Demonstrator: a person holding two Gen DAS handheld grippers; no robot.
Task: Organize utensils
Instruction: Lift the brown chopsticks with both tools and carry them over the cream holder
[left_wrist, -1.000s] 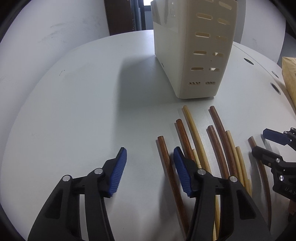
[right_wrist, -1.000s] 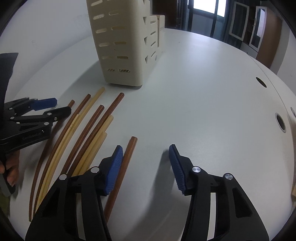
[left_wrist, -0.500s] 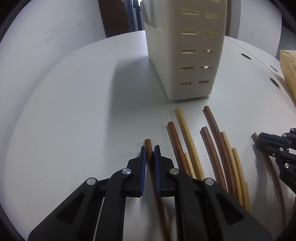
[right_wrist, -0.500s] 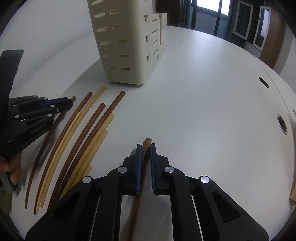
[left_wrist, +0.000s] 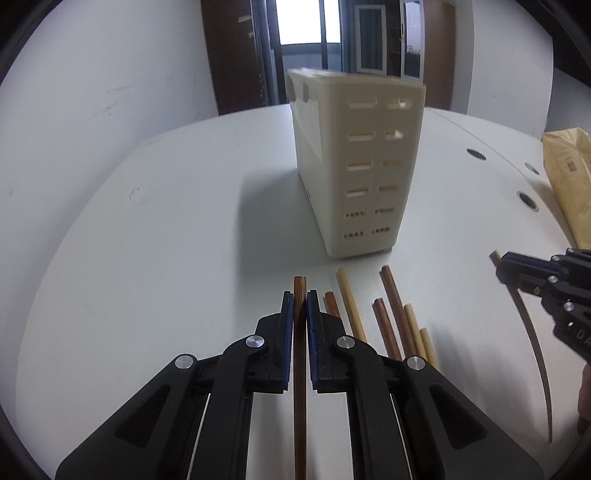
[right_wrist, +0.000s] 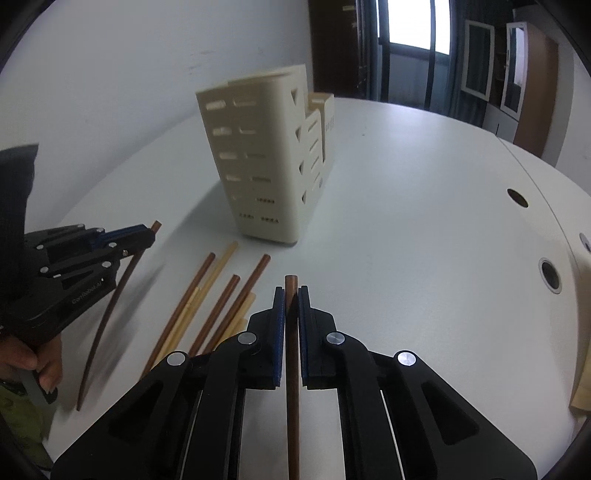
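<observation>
L tongs (left_wrist: 299, 295) & R tongs (right_wrist: 291, 291) each clamp a brown stick (left_wrist: 299, 354) – tip just past pads, above bench (left_wrist: 166, 240)

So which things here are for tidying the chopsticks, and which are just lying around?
For the job:
left gripper clamping a brown chopstick
right gripper clamping another brown chopstick
loose chopsticks
cream utensil holder

Just lying about:
paper bag
</observation>
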